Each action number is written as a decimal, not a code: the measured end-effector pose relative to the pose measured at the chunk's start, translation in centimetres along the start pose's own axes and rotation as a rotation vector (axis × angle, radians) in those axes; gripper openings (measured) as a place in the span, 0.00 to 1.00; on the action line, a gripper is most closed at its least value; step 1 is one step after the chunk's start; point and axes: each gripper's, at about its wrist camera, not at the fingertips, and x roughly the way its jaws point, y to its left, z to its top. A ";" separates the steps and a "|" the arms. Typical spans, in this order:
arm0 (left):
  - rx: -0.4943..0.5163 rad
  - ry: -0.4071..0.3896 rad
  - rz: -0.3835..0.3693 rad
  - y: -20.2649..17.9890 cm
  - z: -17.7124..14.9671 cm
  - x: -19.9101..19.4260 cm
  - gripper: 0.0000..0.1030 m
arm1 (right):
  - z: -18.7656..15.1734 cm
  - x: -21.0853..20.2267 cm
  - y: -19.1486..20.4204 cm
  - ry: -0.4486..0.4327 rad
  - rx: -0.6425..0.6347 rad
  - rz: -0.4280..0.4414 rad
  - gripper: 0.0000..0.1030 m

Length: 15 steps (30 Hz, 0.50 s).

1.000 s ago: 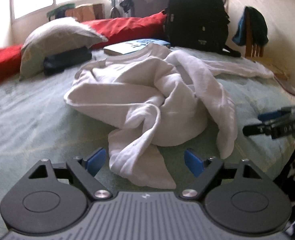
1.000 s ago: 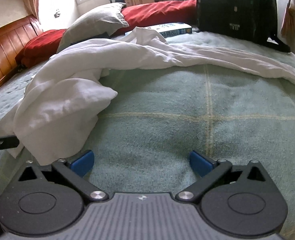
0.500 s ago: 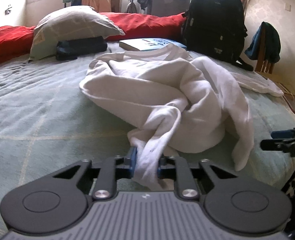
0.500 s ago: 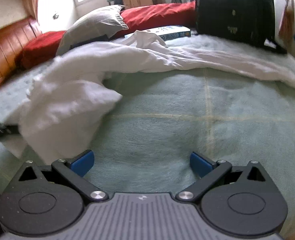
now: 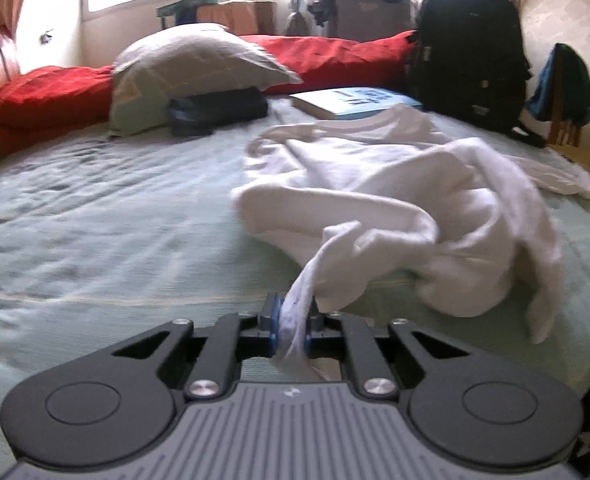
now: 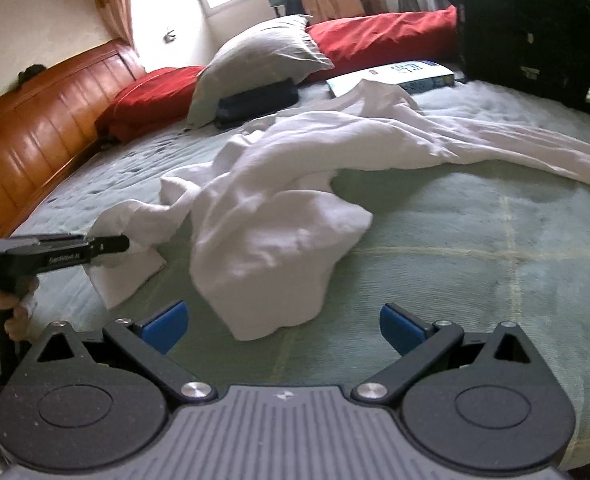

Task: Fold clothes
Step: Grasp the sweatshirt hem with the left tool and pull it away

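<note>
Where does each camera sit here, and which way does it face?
Left wrist: on the left tool, facing down along the bed toward the pillow and backpack; its fingers pinch a corner of the white garment.
Right wrist: on the right tool, open over the bed, facing the headboard; the left tool and the person's hand show at its left.
Shared: garment, pillow, book, backpack.

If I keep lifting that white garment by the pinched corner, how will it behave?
Probably floppy: the white garment already trails in a twisted rope from the left hand-held gripper. Likely light. The crumpled bulk may drag across the bed cover rather than unfold.
</note>
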 end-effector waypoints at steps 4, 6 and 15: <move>-0.017 0.013 0.063 2.6 0.1 -0.2 0.09 | 0.1 -0.5 1.3 -0.009 -0.031 0.020 1.00; -0.036 0.019 0.082 4.0 0.1 -0.4 0.09 | 0.2 -0.7 1.7 -0.013 -0.044 0.025 1.00; -0.113 0.052 0.186 11.2 0.4 -0.2 0.09 | 0.3 -0.7 2.4 -0.011 -0.029 0.009 1.00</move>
